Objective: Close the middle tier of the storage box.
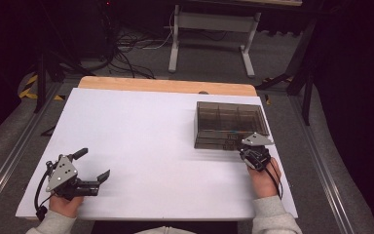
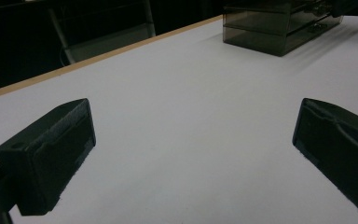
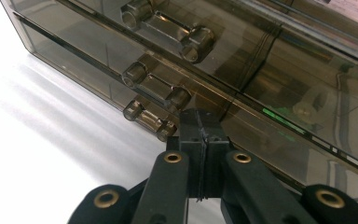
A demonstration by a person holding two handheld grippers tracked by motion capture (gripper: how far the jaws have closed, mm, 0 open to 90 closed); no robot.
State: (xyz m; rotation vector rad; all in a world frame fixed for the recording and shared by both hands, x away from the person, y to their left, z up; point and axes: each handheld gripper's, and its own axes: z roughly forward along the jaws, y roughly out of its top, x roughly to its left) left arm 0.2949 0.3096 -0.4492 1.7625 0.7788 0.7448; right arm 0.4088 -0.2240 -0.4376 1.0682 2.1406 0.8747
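I see a smoky plastic drawer box (image 1: pixel 229 125) at the far right part of the white table (image 1: pixel 141 146). My right gripper (image 3: pixel 200 126) is just in front of the box, its jaws pressed together with nothing between them, the tips almost touching the lowest drawer handle (image 3: pixel 149 120). This handle lies a little to the left of the tips, and its long axis runs along the box front. My left gripper (image 1: pixel 93 168) rests well apart from the box, jaws wide. I judge the right one is placed for a drawer pull.

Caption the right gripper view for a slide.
Right gripper, jaws closed, poised at the lowest handle of a smoky transparent drawer box.
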